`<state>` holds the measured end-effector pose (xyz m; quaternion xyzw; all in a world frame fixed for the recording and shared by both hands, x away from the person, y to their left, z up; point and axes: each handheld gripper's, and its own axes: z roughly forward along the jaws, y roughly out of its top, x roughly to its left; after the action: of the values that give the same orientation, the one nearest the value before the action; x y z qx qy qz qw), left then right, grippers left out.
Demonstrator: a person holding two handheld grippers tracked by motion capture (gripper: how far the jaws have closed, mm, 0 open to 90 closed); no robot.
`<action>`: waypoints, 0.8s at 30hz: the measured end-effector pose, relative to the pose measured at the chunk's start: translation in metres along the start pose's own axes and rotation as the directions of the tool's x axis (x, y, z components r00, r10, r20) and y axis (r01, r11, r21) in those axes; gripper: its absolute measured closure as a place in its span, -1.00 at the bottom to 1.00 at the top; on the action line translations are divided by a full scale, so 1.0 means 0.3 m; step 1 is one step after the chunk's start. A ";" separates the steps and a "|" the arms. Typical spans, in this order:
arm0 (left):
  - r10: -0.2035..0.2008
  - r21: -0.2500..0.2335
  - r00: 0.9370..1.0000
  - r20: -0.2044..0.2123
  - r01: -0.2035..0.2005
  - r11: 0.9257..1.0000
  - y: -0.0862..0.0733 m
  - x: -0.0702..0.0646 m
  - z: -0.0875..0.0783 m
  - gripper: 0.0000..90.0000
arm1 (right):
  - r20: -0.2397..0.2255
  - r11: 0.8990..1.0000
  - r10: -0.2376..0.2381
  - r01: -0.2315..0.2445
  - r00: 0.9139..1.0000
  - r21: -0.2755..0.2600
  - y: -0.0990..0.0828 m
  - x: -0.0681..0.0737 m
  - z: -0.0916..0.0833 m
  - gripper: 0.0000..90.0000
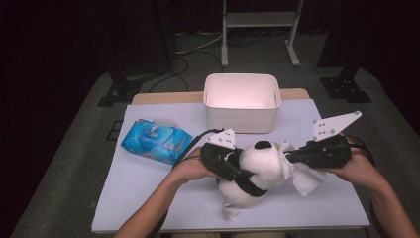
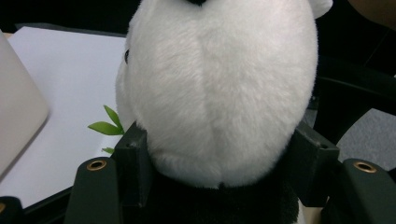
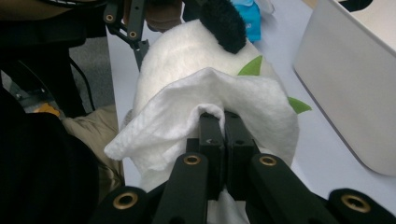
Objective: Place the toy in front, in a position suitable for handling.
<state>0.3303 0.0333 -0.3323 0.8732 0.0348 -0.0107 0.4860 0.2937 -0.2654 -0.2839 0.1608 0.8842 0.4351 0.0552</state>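
A black-and-white panda plush (image 1: 262, 161) is held just above the white table, near its front middle. My left gripper (image 1: 242, 171) comes in from the left, and its jaws press on both sides of the plush's white back (image 2: 219, 93). My right gripper (image 1: 292, 157) comes from the right, shut on a white wipe (image 1: 307, 181). In the right gripper view the wipe (image 3: 173, 121) is draped over the closed jaws and lies against the panda's head (image 3: 173, 56). A green felt leaf (image 2: 108, 125) sticks out by the plush's face.
A white open bin (image 1: 242, 116) stands at the back middle of the table (image 1: 148, 198), close behind the plush. A blue pack of wet wipes (image 1: 156, 140) lies at the left. A metal stand's legs (image 1: 260, 20) rise on the floor beyond the table.
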 end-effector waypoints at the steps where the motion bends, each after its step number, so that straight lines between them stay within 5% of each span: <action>1: 0.009 0.010 1.000 -0.003 -0.009 1.000 0.005 0.001 -0.005 -0.21 | 0.005 1.000 -0.003 0.003 1.000 0.002 -0.002 0.001 0.000 0.95; 11: -0.005 0.060 1.000 0.004 0.005 0.998 -0.009 0.005 -0.002 -0.22 | -0.006 0.998 0.017 -0.017 1.000 0.065 -0.052 -0.009 0.059 0.94; 24: 0.008 0.108 1.000 0.015 -0.009 0.994 0.008 -0.014 0.064 -0.27 | -0.016 0.997 -0.033 0.034 0.999 0.071 0.003 0.014 0.061 0.94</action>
<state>0.3267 0.0156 -0.3401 0.8982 0.0269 -0.0171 0.4384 0.2943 -0.2499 -0.2943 0.1448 0.9020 0.4036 0.0502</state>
